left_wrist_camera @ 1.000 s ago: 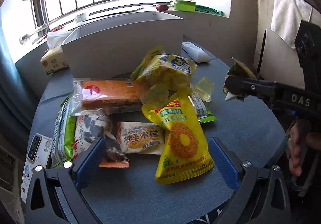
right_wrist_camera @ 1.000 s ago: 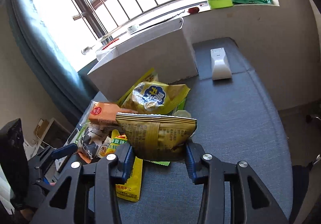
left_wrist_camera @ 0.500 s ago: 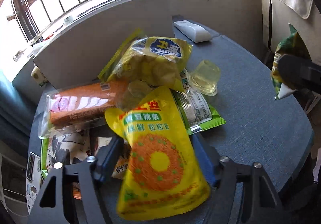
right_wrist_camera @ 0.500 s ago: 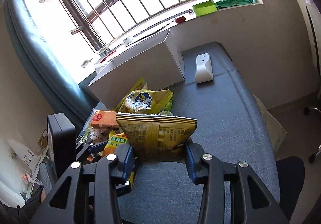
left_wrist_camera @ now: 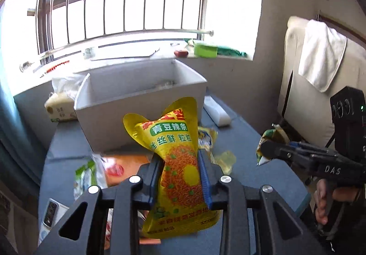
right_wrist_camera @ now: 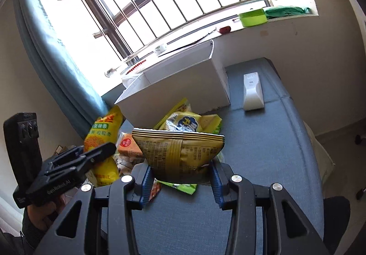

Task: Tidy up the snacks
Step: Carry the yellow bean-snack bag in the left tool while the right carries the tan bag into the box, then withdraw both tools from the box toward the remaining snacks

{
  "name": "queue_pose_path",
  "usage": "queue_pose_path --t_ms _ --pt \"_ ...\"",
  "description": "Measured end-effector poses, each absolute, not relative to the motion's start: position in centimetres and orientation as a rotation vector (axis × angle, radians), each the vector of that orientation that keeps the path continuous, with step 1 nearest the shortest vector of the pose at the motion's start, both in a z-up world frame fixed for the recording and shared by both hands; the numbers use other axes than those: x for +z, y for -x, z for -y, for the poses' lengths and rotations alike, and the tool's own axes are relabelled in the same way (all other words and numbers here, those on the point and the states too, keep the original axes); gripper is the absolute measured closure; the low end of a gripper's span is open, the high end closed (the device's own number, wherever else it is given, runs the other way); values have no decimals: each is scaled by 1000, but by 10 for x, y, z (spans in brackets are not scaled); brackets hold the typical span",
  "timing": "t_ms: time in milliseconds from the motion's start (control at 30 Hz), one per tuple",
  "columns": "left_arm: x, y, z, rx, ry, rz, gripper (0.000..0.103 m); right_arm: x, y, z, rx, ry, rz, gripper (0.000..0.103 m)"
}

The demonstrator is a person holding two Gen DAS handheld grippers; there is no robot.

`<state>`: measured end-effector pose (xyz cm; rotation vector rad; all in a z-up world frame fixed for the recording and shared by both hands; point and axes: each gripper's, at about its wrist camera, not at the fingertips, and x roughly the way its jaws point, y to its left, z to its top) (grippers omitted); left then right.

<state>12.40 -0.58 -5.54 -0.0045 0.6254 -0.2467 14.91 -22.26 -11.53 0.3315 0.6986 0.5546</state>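
Snack packets are clamped in both tools. By the left hand-held gripper (left_wrist_camera: 179, 175) a yellow pea-snack pouch (left_wrist_camera: 176, 154) is pinched at mid-body, long axis upright, lifted off the bench (left_wrist_camera: 263, 177). By the right hand-held gripper (right_wrist_camera: 180, 175) a gold packet (right_wrist_camera: 179, 152) is squeezed, long axis crosswise. The white bin (left_wrist_camera: 139, 104) lies at twelve o'clock from the left tool, just beyond the pouch; from the right, at eleven o'clock and farther. The left is judged nearer for the drop.
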Motion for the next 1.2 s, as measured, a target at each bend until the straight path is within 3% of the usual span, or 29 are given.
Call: queue_pose_path --t_ms 233,467,500,533,567,600,633,933,1200 --pt "-12 -223 -38 -217 75 -564 69 -68 -231 185 592 -271 -639 56" --pt "-17 -325 -65 -152 122 -651 67 -35 -341 145 555 -279 -673 56" --pt "-19 -334 -68 -123 130 -662 55 -34 -354 140 564 -280 -688 55" --pt "-22 -340 -70 -82 127 -676 32 -33 -366 135 559 -273 -699 42" --pt "-23 -342 -73 -53 139 -676 20 -33 -376 132 549 -268 -714 16" --pt "-22 -342 -78 -44 166 -664 2 -33 -381 131 547 -273 -710 5" --pt "-21 -339 -82 -49 189 -659 0 -32 -384 132 548 -280 -694 0" --pt "3 -297 -77 -31 93 -597 0 -31 -367 146 503 -265 -672 0" --pt "17 -207 -51 -35 -45 -516 0 -16 -296 151 580 -151 -615 0"
